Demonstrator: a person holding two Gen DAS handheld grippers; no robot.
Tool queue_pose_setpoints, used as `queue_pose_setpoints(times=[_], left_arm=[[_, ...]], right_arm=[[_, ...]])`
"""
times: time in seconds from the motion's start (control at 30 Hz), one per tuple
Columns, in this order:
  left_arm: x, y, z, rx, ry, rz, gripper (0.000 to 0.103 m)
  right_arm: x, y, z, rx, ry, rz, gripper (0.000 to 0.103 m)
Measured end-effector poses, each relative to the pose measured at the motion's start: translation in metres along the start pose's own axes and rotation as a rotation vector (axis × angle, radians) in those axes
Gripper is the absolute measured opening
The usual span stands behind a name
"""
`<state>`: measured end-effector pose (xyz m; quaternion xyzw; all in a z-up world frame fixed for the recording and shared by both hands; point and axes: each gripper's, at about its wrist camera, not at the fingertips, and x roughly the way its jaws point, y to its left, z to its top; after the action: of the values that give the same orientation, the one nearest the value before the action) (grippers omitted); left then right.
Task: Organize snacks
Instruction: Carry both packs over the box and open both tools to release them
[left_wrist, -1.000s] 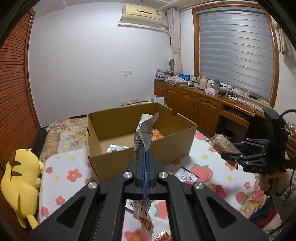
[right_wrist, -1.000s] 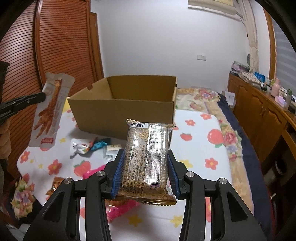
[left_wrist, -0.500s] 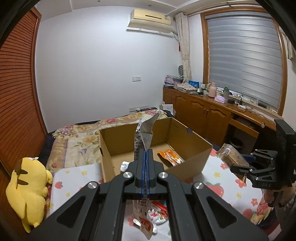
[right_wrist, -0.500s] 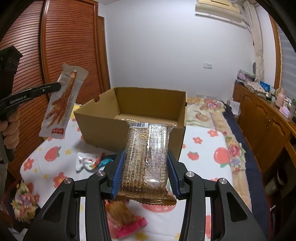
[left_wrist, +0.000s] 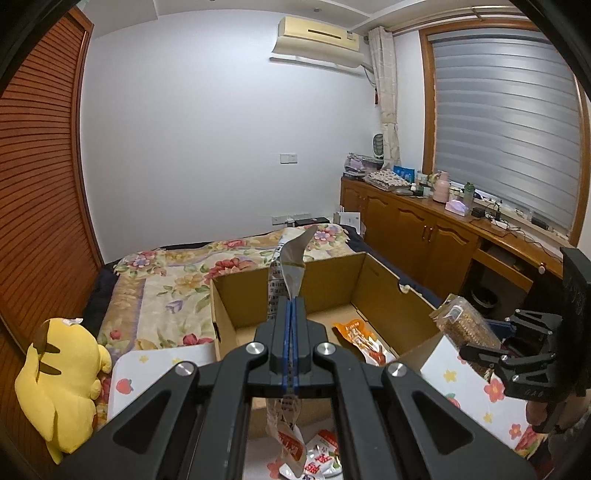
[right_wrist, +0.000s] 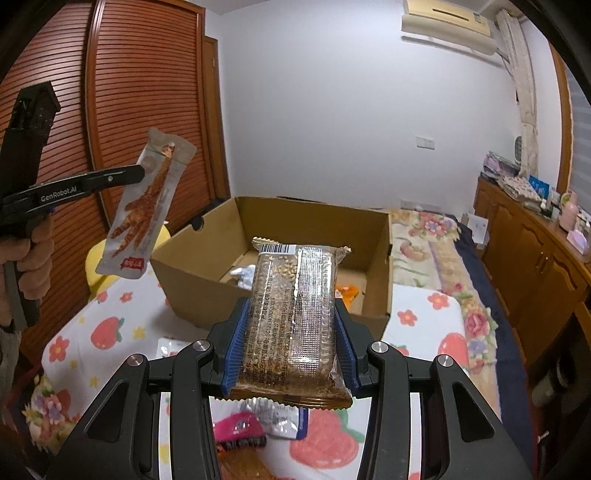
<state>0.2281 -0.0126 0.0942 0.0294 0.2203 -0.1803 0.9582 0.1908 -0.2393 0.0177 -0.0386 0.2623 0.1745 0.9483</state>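
Left hand-held gripper (left_wrist: 291, 314): clamped on long grey snack sachet (right_wrist: 147, 206); thin grip, slippage is possible.
Right hand-held gripper (right_wrist: 291, 350): clamped on clear seed-bar packet (right_wrist: 295, 317); the brown cardboard box (right_wrist: 192, 273) rim may be struck.

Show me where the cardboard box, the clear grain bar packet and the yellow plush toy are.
cardboard box (right_wrist: 192, 273), right wrist view, outer front wall.
grain bar packet (right_wrist: 291, 317), right wrist view, middle of wrapper.
yellow plush toy (left_wrist: 62, 384), left wrist view, its body.

Home bedroom: floral bedspread (left_wrist: 177, 280), plush toy (left_wrist: 62, 380), probably wardrobe doors (right_wrist: 140, 110).
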Motion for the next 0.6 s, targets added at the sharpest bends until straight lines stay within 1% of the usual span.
queue_pose_setpoints(times=[0.23, 0.43, 0.6], left_arm=[[0.01, -0.001, 0.02, 0.025, -0.029, 0.033, 0.0], [0.032, 0.008, 0.023, -0.002, -0.003, 0.052, 0.0], [0.051, 0.015, 0.016, -0.038, 0.045, 0.05, 0.0]], right_arm=[[0.018, -0.004, 0.021, 0.009, -0.003, 0.005, 0.043], [0.043, -0.007, 0.037, 0.011, 0.024, 0.01, 0.043], [0.066, -0.007, 0.039, -0.001, 0.058, -0.012, 0.043]])
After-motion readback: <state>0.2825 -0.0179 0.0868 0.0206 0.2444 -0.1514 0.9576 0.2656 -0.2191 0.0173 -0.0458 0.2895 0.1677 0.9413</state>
